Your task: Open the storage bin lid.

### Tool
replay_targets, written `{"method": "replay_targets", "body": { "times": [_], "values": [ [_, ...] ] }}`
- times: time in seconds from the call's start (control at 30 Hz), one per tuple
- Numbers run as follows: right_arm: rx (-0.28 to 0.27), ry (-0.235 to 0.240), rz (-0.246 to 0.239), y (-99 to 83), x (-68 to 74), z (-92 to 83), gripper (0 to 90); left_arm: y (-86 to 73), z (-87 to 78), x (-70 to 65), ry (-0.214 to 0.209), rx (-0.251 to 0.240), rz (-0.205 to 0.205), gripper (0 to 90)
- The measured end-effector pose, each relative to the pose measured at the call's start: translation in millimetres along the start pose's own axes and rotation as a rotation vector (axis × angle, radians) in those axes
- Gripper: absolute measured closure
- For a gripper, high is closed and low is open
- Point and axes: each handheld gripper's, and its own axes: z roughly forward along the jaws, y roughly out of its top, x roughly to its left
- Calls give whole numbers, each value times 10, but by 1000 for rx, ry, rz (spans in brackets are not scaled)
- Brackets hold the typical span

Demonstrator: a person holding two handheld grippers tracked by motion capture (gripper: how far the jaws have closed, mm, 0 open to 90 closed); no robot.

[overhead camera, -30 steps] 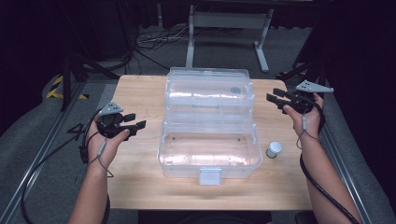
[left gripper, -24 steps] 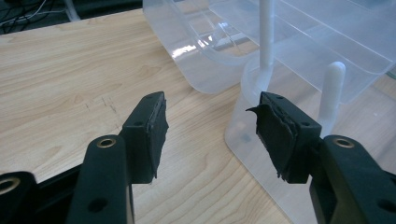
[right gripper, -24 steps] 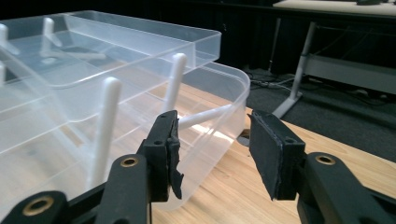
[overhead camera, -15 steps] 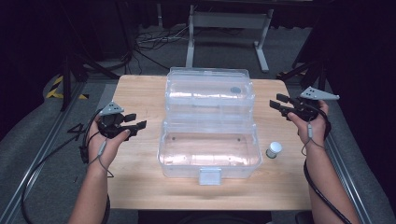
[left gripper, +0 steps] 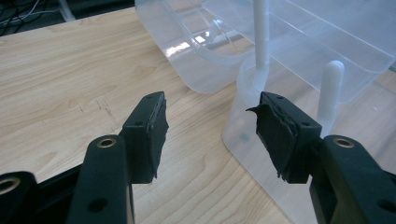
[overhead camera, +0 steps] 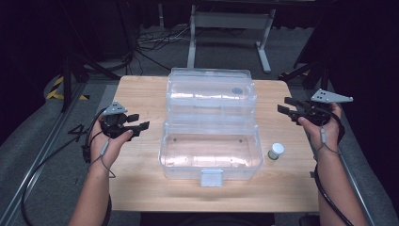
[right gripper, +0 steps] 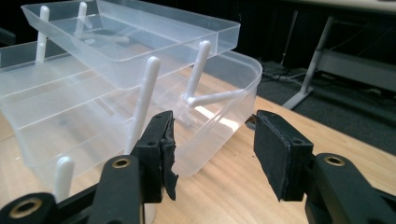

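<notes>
Centrally, a wooden table [overhead camera: 141, 94] carries a clear plastic box [overhead camera: 211, 150], and every place below is given from that box; it stands open, with its front tub nearest the person, a raised tray [overhead camera: 211, 92] stepped up and back behind it on white swing arms [right gripper: 144, 100], and a white latch [overhead camera: 211, 177] on its front wall; nothing can be made out inside the tub.

Left of the box, a little apart from its side wall, the left gripper [overhead camera: 136, 126] sits in the person's left hand [overhead camera: 106, 143] and points toward the box; its jaws stand apart with bare wood between them, and in the left gripper view the box's corner lies just past the right-hand pad.

Right of the box, level with the tray and well off the wall, the right gripper [overhead camera: 286, 109] is held in the right hand [overhead camera: 324, 129], a grey three-cornered plate on top; its jaws have just been opening, they stand wide, and nothing lies between them; the right gripper view looks along them at the tray and tub.

Just right of the tub's front corner, a small white-capped bottle [overhead camera: 275, 151] stands upright on the wood, clear of both grippers.
</notes>
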Motion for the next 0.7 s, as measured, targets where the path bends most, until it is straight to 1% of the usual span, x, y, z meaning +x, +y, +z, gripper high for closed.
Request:
{"method": "replay_targets", "body": {
  "times": [0.03,0.07,0.17,0.3,0.43,0.5,0.6,0.7],
  "values": [
    [13,7,2,7,9,-9,489,-2,-4,3,1,0,-2,438],
    [17,8,-9,12,14,-14,490,-4,-6,5,0,1,-4,438],
    [33,21,-17,21,25,-29,490,-6,-14,12,5,3,0,438],
    [74,51,-27,17,20,-56,486,-5,-30,11,3,4,-2,438],
    [87,58,-29,17,17,-75,484,-9,-34,19,4,5,-2,438],
    [108,75,-31,23,19,-98,481,-10,-36,22,4,6,-2,438],
    [120,83,-38,26,22,-105,482,-11,-38,26,3,9,-1,438],
    [150,105,-53,22,32,-95,481,-13,-38,28,4,12,-1,438]
  ]
}}
